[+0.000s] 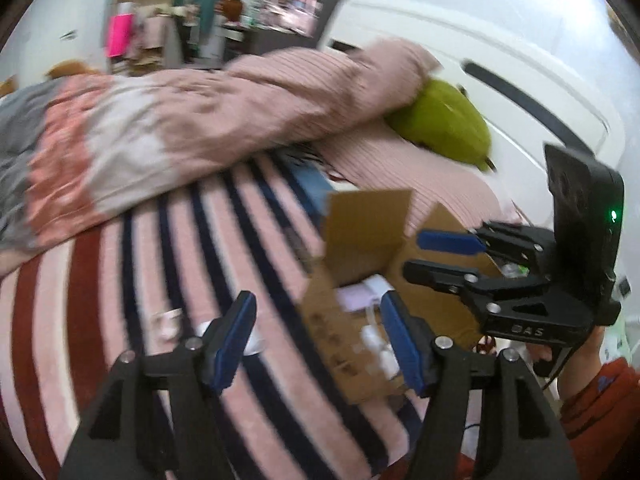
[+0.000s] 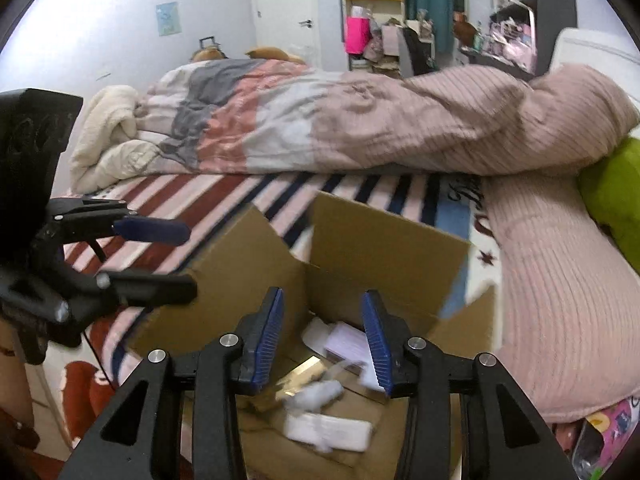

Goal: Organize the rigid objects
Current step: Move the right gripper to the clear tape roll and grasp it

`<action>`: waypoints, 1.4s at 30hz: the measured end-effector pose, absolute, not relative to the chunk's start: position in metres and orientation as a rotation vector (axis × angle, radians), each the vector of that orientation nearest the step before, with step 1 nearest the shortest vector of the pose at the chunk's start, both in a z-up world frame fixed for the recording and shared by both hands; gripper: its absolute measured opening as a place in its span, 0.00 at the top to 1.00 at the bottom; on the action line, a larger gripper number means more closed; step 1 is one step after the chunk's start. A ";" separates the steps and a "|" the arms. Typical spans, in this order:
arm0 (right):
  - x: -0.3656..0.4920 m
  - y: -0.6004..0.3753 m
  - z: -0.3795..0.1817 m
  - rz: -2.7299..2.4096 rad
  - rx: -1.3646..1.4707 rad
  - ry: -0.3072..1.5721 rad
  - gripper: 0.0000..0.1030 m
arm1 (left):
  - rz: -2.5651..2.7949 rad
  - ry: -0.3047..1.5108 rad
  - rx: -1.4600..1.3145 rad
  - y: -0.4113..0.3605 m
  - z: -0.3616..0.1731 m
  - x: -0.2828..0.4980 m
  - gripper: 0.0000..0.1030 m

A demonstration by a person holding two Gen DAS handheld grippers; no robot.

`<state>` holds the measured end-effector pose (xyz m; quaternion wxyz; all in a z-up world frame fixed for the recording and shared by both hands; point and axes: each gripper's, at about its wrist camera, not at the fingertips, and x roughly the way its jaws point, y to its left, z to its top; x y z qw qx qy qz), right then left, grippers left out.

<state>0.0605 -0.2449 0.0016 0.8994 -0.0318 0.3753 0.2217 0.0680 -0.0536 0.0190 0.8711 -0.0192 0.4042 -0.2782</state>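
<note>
Fingers of both grippers stood wide, empty.
Right gripper hovered above the open cardboard box on the bed; left gripper just beside its flap edge.

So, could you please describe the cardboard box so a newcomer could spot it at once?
Start from the bed's striped blanket. The cardboard box sits on it, beside the long pink ribbed pillow. It is the only brown, stiff thing there, flaps up, with small white items inside.

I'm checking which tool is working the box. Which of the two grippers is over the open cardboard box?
The right gripper: its open fingers frame the box interior. The left gripper is over the striped blanket beside it.
</note>
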 end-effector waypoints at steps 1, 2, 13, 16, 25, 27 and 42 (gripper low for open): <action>0.060 -0.235 0.005 0.479 -0.067 0.770 0.64 | -0.550 0.835 -0.057 -0.038 0.020 0.065 0.39; 0.058 -0.222 0.008 0.505 -0.072 0.760 0.64 | -0.522 0.827 -0.072 -0.022 0.020 0.061 0.39; 0.057 -0.078 -0.011 0.712 -0.148 0.807 0.54 | -0.284 0.820 -0.190 0.109 -0.027 0.026 0.37; 0.064 -0.048 -0.038 0.729 -0.156 0.869 0.54 | -0.257 0.834 -0.211 0.129 -0.044 0.024 0.37; 0.134 -0.021 -0.135 0.493 -0.181 0.949 0.49 | -0.231 0.883 -0.266 0.163 -0.085 0.030 0.37; 0.148 -0.022 -0.146 0.458 -0.191 0.940 0.49 | -0.226 0.891 -0.274 0.168 -0.089 0.033 0.37; 0.131 -0.004 -0.134 0.593 -0.224 0.865 0.58 | -0.251 0.893 -0.279 0.158 -0.076 0.038 0.37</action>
